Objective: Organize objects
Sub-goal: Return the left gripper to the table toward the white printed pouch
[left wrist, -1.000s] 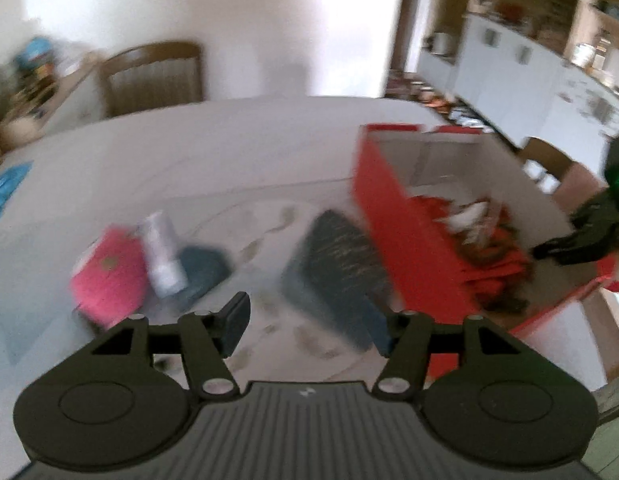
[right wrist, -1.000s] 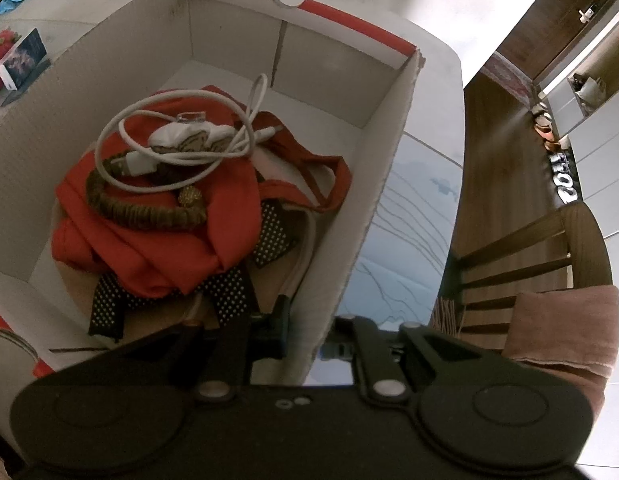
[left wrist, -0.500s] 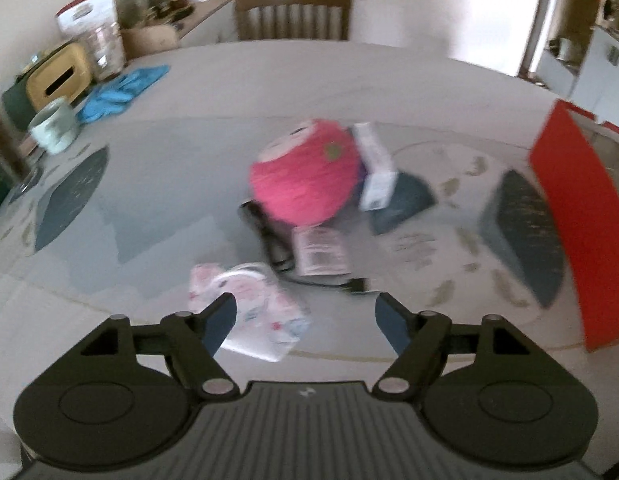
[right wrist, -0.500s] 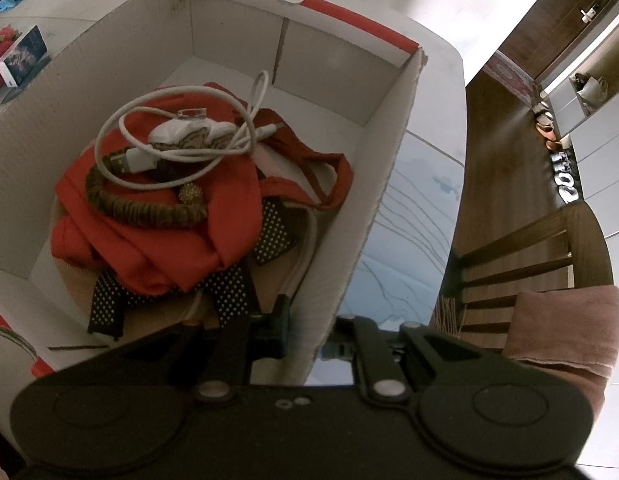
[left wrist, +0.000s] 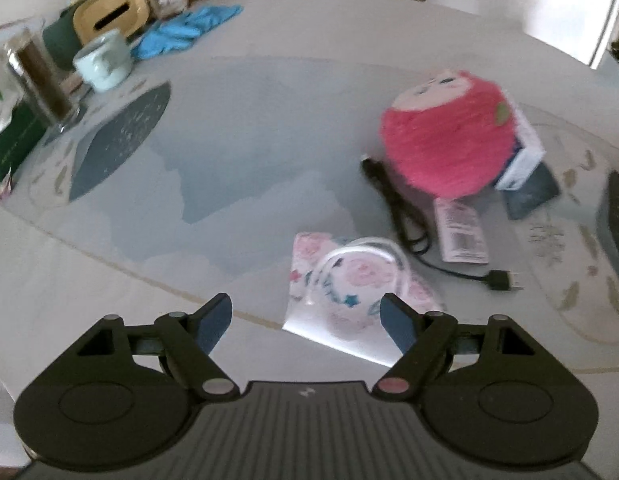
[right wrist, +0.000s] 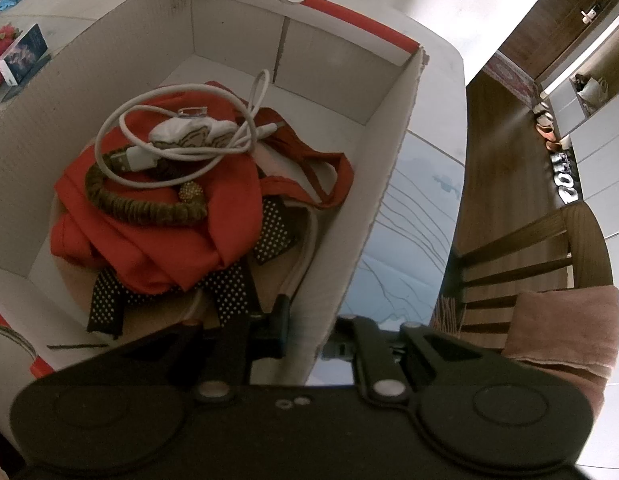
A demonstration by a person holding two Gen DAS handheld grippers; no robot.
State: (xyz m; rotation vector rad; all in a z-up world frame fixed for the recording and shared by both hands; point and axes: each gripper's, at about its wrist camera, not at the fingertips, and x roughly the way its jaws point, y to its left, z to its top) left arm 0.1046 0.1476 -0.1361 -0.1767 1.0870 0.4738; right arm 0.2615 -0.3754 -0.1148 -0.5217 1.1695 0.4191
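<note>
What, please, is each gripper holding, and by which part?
The right gripper clamps the box by its near side wall. The left gripper holds nothing.

Table: one pink plush toy [left wrist: 445, 136], one black cable [left wrist: 405, 216], one floral pouch [left wrist: 349, 292], one small white carton [left wrist: 523, 152], one mug [left wrist: 103, 60].

Box [right wrist: 389, 160]: one white cable [right wrist: 181, 152], one red cloth [right wrist: 181, 240], one brown braided ring [right wrist: 145, 208].
</note>
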